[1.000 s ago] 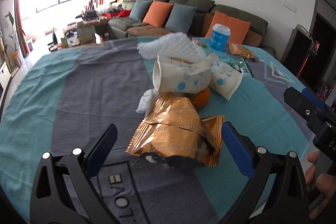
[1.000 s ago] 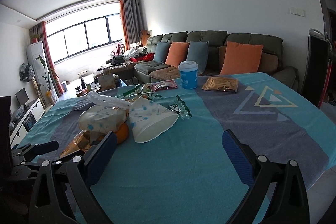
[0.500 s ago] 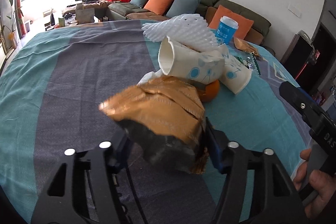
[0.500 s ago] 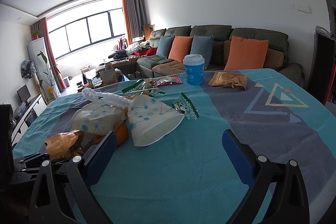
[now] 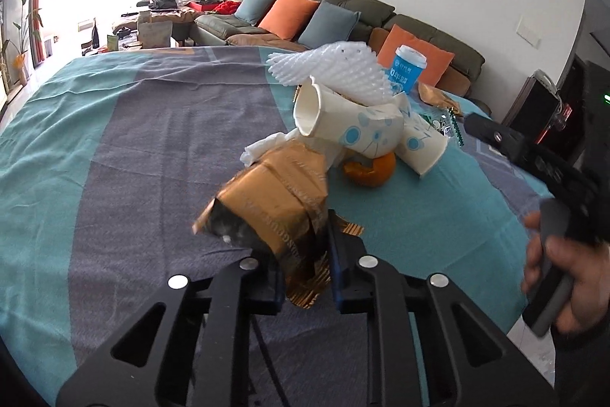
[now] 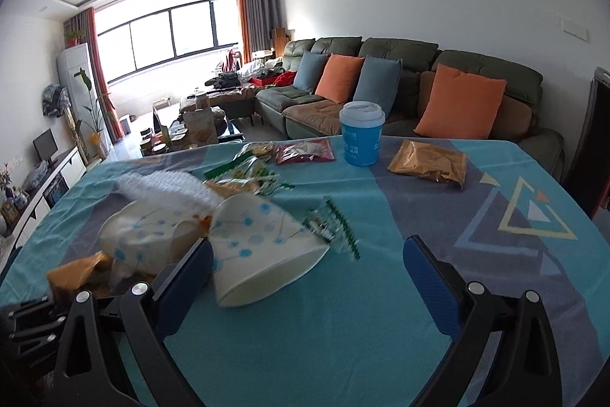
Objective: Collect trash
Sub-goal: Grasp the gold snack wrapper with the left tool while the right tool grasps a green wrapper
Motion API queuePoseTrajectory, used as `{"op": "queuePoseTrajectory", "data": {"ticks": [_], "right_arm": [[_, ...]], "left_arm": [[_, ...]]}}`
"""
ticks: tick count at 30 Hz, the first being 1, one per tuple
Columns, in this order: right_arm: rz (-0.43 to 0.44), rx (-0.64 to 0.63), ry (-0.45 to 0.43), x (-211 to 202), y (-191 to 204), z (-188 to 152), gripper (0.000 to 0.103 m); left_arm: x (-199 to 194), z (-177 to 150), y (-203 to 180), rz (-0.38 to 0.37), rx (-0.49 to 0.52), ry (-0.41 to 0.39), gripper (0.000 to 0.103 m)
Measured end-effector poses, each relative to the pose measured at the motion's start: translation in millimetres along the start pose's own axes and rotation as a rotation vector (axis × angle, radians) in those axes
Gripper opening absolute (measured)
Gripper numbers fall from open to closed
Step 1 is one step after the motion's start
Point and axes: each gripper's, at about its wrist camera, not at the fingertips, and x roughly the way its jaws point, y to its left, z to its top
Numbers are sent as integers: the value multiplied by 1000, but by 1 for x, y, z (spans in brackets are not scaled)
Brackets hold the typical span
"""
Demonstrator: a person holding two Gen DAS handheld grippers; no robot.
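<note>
My left gripper (image 5: pixel 305 254) is shut on a crumpled gold foil wrapper (image 5: pixel 274 201) and holds it just above the tablecloth. Behind it lies a trash pile: two tipped paper cups (image 5: pixel 350 124), a white foam net (image 5: pixel 335 67), a tissue (image 5: pixel 263 147) and an orange peel (image 5: pixel 370 170). My right gripper (image 6: pixel 305 273) is open and empty, with its left finger beside a tipped paper cup (image 6: pixel 259 246). The wrapper also shows at the left in the right wrist view (image 6: pixel 76 271).
A blue lidded cup (image 6: pixel 360 134), a second gold wrapper (image 6: pixel 427 163), a red packet (image 6: pixel 303 152) and green-edged wrappers (image 6: pixel 331 224) lie farther back on the teal and grey tablecloth (image 6: pixel 381 311). A sofa with cushions (image 6: pixel 400 82) stands beyond the table.
My left gripper has closed on the gold wrapper and lifted it off the cloth. My right gripper has moved forward toward the tipped cup.
</note>
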Motion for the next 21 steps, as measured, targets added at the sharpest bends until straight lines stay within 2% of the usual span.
{"op": "queuePoseTrajectory", "data": {"ticks": [1,6,9,11,14,21], "right_arm": [[8,11,10,5,-4,3,95],[31,43,77,33,-23,16,74],[40,49,119,48,-29,20,58],[50,46,145,56,-30,21,42],[61,41,185,68,-30,19,29],[87,61,193,67,-32,18,18]], "left_arm": [[-2,0,0,1,4,-4,15],[-14,-3,2,1,6,-22,14],[-21,-3,1,-1,20,-34,14],[-25,-3,0,-4,25,-44,14],[-30,-4,-2,-8,33,-52,14],[-39,-6,-5,-17,41,-65,14]]}}
